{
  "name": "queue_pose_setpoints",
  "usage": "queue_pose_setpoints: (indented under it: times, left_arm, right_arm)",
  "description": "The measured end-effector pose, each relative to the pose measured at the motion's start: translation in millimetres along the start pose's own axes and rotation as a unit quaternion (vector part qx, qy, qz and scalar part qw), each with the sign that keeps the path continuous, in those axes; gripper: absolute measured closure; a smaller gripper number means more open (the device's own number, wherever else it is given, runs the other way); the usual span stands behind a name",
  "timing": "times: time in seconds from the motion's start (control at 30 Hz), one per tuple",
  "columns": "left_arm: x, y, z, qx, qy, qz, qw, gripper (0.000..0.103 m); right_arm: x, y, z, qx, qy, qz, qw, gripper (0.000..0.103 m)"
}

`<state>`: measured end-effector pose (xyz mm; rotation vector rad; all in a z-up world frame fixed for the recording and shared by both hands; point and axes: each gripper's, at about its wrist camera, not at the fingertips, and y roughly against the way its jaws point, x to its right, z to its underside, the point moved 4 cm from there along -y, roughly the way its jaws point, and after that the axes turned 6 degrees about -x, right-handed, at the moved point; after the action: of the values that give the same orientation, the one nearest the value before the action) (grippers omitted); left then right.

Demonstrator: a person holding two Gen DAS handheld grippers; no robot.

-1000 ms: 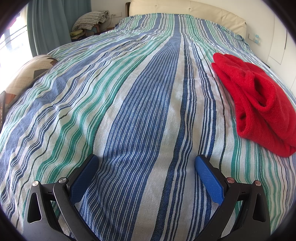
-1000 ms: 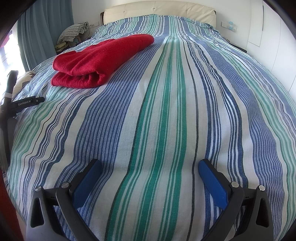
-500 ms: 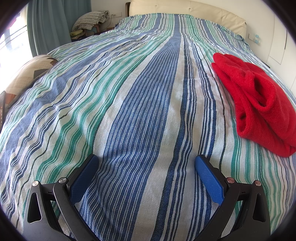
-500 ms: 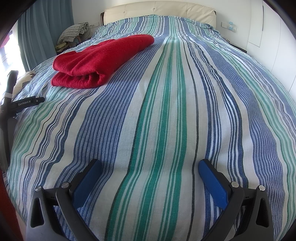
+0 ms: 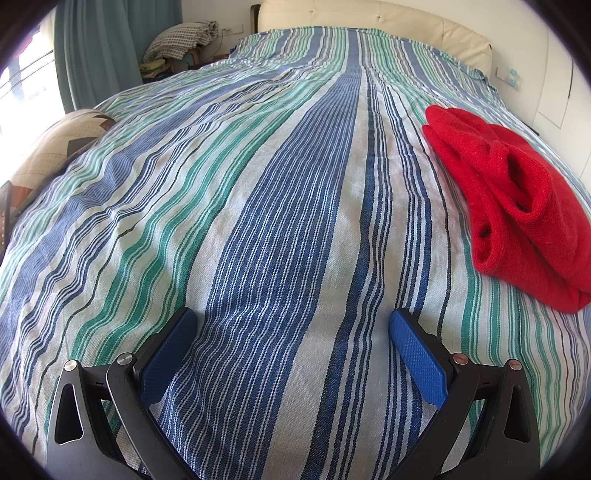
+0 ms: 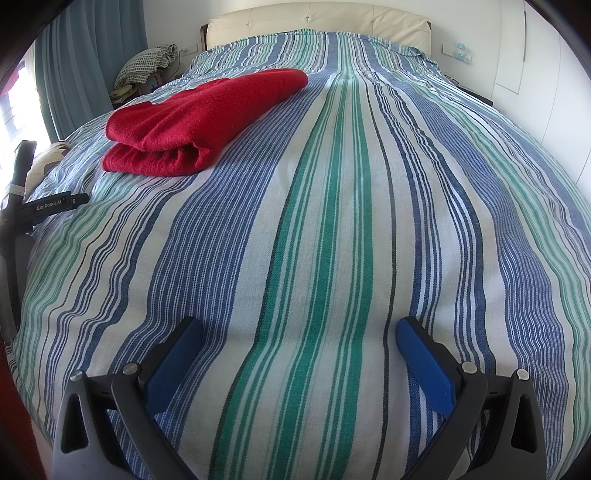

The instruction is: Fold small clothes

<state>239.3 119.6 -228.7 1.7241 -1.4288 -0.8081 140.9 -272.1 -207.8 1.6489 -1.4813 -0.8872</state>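
A red knit garment [image 5: 513, 199] lies folded in a thick bundle on the striped bed cover, at the right in the left wrist view. In the right wrist view the same garment [image 6: 199, 122] lies at the upper left. My left gripper [image 5: 291, 325] is open and empty, low over the cover, well to the left of the garment. My right gripper [image 6: 299, 332] is open and empty, low over the cover, to the right of and nearer than the garment. The body of the left gripper [image 6: 44, 206] shows at the left edge of the right wrist view.
The blue, green and white striped bed cover [image 5: 258, 184] fills both views. A cream headboard [image 6: 317, 22] is at the far end. A patterned cushion [image 5: 55, 147] lies at the left edge. A chair with piled cloth [image 6: 144, 70] and a teal curtain [image 5: 99, 48] stand at the far left.
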Motion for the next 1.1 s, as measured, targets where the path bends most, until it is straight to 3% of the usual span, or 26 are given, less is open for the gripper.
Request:
queue_pose_setpoints:
  times: [0.7,0.8,0.87,0.93,1.0,1.1]
  left_arm:
    - [0,0,-1,0.0,0.004,0.001,1.0,0.0]
    - [-3,1,-1,-0.014,0.006,0.012,0.9998,0.0]
    - [-4,1,-4,-0.055,-0.001,0.024,0.9982,0.0]
    - [-9,11,-13,-0.096,0.009,0.06,0.9936,0.002]
    - [-13,41,-33,-0.065,0.045,0.16,0.9839,0.002]
    - [2,69,-68,-0.034,0.053,0.277,0.9589,0.001]
  right_arm:
    - [0,0,1,0.001,0.0,0.0,1.0,0.0]
    - [-1,-1,-1,-0.006,-0.001,0.002,1.0,0.0]
    - [-1,-1,-5,-0.02,0.001,0.003,1.0,0.0]
    - [-2,4,-14,-0.039,0.008,0.0,0.999,0.0]
    - [2,11,-25,-0.04,-0.007,-0.015,0.999,0.0]
    - [12,24,-65,0.002,-0.058,-0.084,0.995,0.0]
